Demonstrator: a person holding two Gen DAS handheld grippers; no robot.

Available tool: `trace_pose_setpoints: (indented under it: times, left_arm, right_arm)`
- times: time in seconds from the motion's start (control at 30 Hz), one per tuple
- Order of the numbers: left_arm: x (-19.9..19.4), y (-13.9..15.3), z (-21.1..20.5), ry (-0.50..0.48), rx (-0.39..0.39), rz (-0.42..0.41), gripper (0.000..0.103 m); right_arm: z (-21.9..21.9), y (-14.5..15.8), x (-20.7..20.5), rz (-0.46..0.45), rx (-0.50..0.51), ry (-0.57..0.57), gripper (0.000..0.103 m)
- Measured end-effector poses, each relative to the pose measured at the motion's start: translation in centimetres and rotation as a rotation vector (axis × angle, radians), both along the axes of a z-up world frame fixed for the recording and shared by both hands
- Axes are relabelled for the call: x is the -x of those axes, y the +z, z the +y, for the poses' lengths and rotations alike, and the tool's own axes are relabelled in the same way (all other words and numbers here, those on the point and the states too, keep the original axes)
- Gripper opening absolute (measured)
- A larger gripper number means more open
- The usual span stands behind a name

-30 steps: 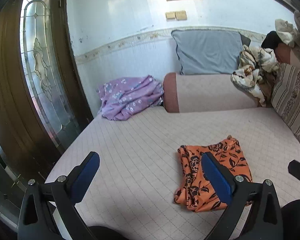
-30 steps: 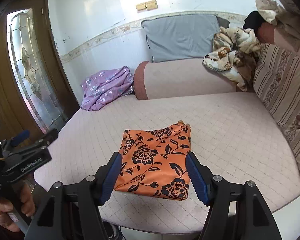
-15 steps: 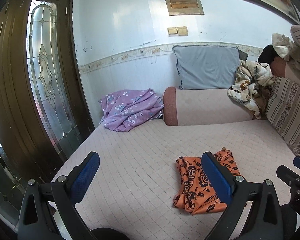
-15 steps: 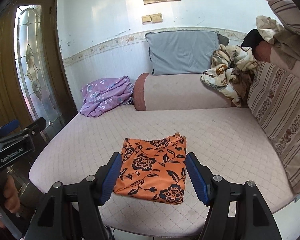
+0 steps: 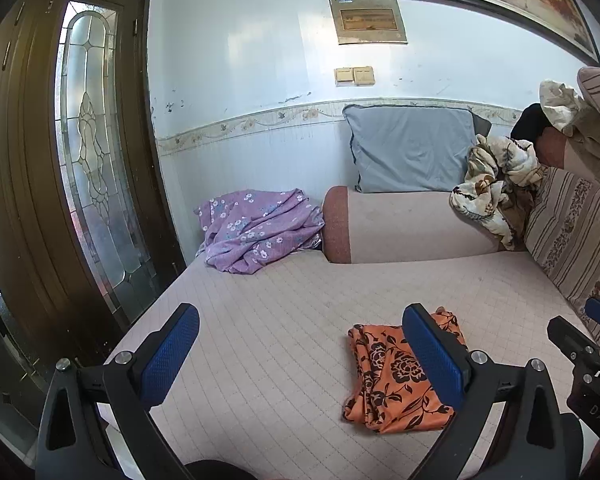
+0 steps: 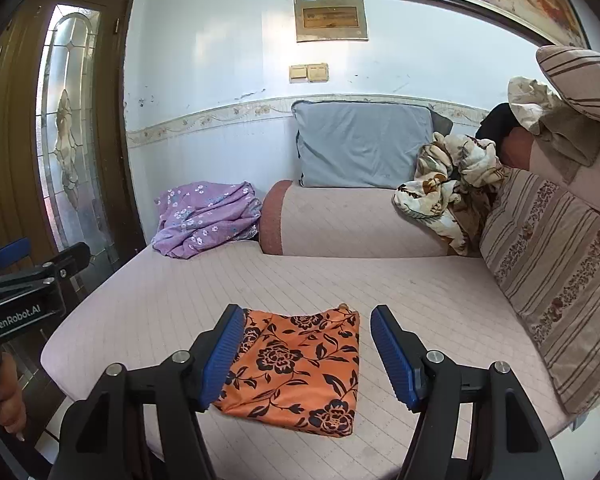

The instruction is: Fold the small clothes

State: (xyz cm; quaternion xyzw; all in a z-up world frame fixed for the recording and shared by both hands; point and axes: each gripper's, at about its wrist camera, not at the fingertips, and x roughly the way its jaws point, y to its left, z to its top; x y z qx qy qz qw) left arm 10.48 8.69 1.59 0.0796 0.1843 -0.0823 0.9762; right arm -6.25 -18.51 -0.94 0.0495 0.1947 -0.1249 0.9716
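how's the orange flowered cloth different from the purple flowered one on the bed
The orange cloth is folded into a flat rectangle; the purple cloth lies in a crumpled heap. The orange cloth sits near the front edge of the bed; the purple cloth sits at the back beside the bolster. Both have flower prints, and neither is held.

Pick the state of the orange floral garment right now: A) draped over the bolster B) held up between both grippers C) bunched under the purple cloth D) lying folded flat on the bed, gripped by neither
D: the orange floral garment lies folded on the bed, and the right gripper and left gripper both hang open above it.
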Motion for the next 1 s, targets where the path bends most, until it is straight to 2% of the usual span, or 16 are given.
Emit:
trace_pose_setpoints:
  times: [1.0]
  left_arm:
    - [-1.9, -0.6, 0.3, -0.018, 0.015, 0.020, 0.101]
  right_arm:
    - [0.3, -1.5, -3.1, 0.032, 0.028, 0.028, 0.070]
